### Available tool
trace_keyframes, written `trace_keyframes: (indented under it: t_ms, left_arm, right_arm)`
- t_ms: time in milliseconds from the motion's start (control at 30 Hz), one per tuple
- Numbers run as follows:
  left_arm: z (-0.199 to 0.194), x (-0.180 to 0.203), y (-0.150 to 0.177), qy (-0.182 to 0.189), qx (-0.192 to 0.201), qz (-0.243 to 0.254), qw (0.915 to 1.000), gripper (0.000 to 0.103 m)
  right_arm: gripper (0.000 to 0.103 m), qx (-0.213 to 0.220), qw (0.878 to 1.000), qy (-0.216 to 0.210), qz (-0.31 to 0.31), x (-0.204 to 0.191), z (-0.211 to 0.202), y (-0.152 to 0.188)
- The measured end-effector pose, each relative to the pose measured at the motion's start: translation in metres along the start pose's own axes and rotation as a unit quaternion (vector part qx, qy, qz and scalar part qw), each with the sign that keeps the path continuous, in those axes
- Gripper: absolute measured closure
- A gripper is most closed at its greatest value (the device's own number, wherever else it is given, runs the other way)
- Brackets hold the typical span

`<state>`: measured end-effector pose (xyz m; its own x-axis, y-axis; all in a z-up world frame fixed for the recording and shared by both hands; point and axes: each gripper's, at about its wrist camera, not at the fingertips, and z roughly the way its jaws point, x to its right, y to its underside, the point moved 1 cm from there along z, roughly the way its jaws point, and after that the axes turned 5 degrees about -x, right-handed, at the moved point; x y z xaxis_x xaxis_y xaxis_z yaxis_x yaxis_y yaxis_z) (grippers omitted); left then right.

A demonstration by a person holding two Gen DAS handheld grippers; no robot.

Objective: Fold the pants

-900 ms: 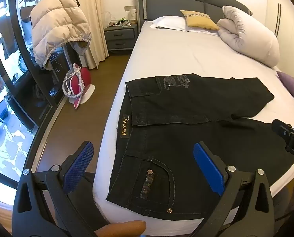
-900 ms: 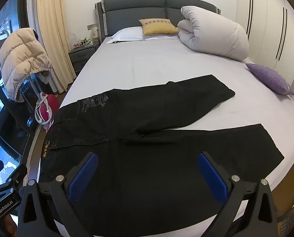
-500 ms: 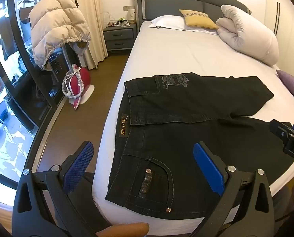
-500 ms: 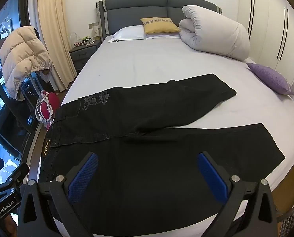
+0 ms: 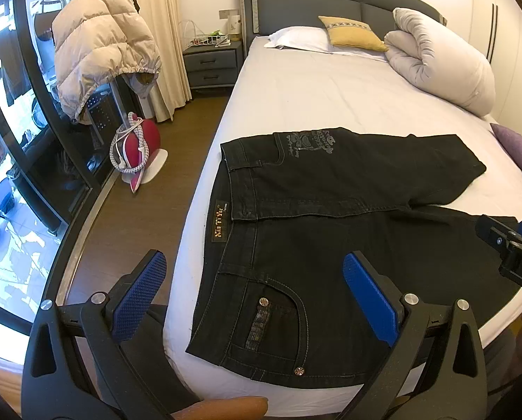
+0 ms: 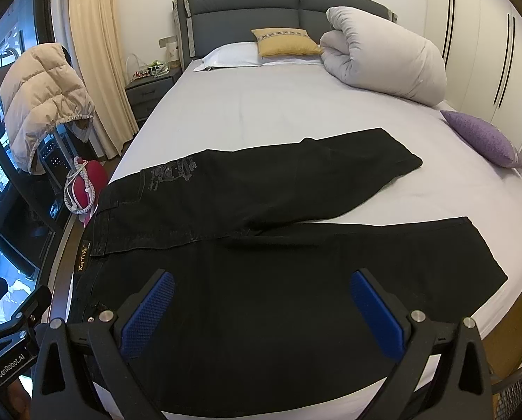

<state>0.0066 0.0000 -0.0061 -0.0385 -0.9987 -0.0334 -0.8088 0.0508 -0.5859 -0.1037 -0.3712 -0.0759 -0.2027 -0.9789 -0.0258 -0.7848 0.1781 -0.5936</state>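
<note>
Two grippers hang over the near edge of a bed (image 6: 296, 112), both angled downward and both empty. The left gripper (image 5: 253, 294) has its blue pads spread wide, with nothing between them; below it lie the waistband and a back pocket. The right gripper (image 6: 261, 311) is spread just as wide, its pads above the near leg without touching the cloth.

One pair of black pants (image 6: 278, 280) lies flat on the pale sheet, at the near end of the bed. Its long axis runs across the bed, left to right: the waistband (image 5: 225, 217) sits at the left edge of the mattress, and the two leg ends point right. The legs splay apart into a narrow V. The far leg (image 6: 296, 175) slants away toward the far right, its hem ending short of a purple cushion (image 6: 481, 140). The near leg (image 6: 383, 255) runs almost parallel to the near edge of the bed, its hem close to the right side of the mattress. A printed pocket (image 5: 310, 141) faces up on the far half, and a tan label (image 5: 220, 222) shows on the waistband.

Far off, a rolled white duvet (image 6: 383, 63), a yellow cushion (image 6: 285, 40) and a white pillow (image 6: 232, 54) rest by the grey headboard. A puffer jacket (image 5: 99, 42) hangs left of the bed, beside a red object (image 5: 145, 147) on the wooden floor.
</note>
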Motion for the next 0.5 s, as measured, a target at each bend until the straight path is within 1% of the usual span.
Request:
trace_keyframes:
  t_ms: [500]
  left_arm:
    - [0.0001, 0.0019, 0.0001, 0.000, 0.000, 0.001, 1.0000, 0.000]
  right_arm:
    - [0.000, -0.001, 1.000, 0.000, -0.002, -0.0010, -0.0008, 0.0002]
